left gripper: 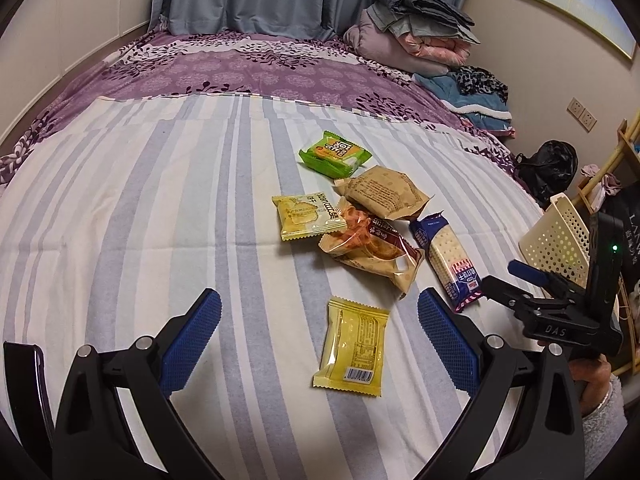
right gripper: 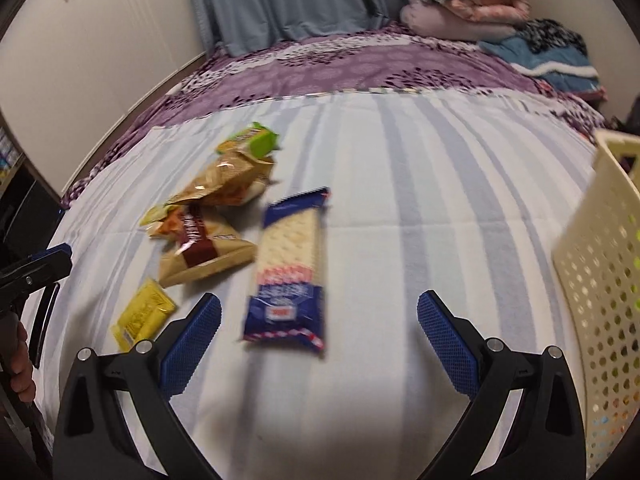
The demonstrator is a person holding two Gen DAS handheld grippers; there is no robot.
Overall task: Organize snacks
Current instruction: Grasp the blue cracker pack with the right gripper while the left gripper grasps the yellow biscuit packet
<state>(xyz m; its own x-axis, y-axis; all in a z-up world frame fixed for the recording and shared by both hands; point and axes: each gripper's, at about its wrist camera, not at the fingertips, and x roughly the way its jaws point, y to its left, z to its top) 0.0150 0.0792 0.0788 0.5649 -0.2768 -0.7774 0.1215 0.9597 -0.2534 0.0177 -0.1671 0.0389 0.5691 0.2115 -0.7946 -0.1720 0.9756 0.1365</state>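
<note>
Several snack packs lie on the striped sheet (left gripper: 140, 220): a green pack (left gripper: 334, 154), a brown pack (left gripper: 382, 192), a pale yellow pack (left gripper: 306, 216), an orange-brown pastry pack (left gripper: 372, 250), a blue cracker pack (left gripper: 448, 258) and a yellow pack (left gripper: 354, 346). My left gripper (left gripper: 320, 320) is open, with the yellow pack between its fingers. My right gripper (right gripper: 320, 320) is open and empty over the near end of the blue cracker pack (right gripper: 290, 268). It also shows in the left wrist view (left gripper: 520, 276). A cream perforated basket (right gripper: 600, 280) stands at the right.
Folded blankets and clothes (left gripper: 420, 28) are piled at the bed's far right. A purple floral cover (left gripper: 240, 72) lies beyond the striped sheet. A black bag (left gripper: 548, 168) and a bamboo rack (left gripper: 616, 152) stand off the bed's right edge.
</note>
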